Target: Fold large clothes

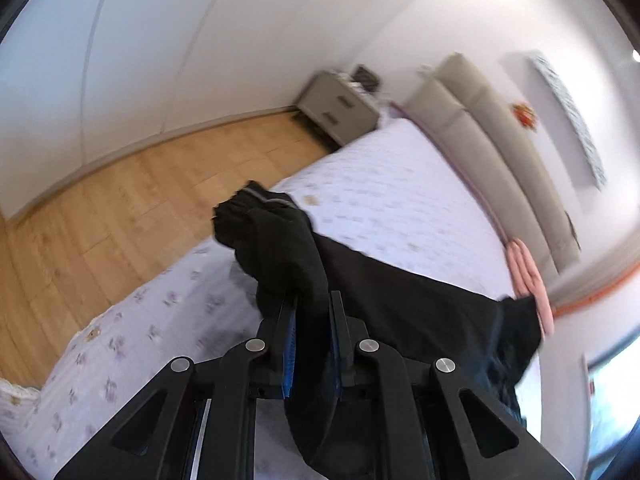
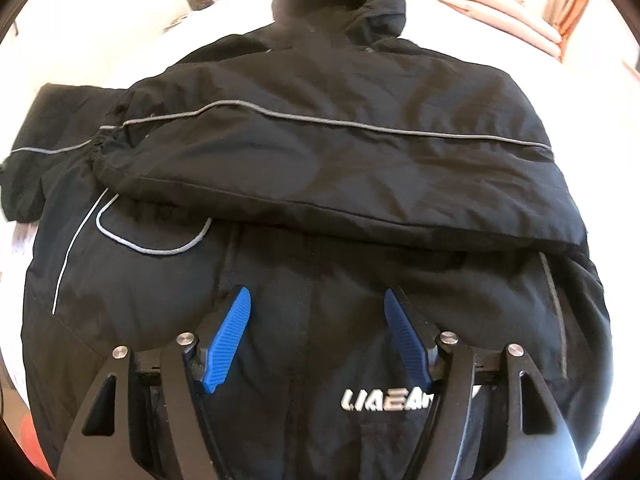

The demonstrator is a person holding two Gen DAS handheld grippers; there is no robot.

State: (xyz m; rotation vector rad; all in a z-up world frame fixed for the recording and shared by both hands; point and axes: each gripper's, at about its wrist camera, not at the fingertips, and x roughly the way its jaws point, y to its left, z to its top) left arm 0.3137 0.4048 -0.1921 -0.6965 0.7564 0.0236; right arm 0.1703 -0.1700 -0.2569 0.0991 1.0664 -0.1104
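A large black jacket [image 2: 320, 240] with thin grey piping and white lettering lies spread on the bed. One sleeve [image 2: 320, 152] lies folded across its chest, and the hood is at the far end. My right gripper [image 2: 317, 300] is open, just above the jacket's lower front. In the left wrist view my left gripper [image 1: 312, 300] is shut on the jacket's other sleeve [image 1: 276, 248] and holds it lifted above the bed; the cuff [image 1: 256, 200] sticks out past the fingers. The rest of the jacket [image 1: 420, 300] trails to the right.
The bed [image 1: 400, 184] has a white sheet with small purple flowers. A grey padded headboard [image 1: 500, 140], a grey bedside cabinet [image 1: 340, 108] and a wooden floor [image 1: 140, 200] lie beyond. Folded pink bedding [image 2: 500, 12] sits at the bed's head.
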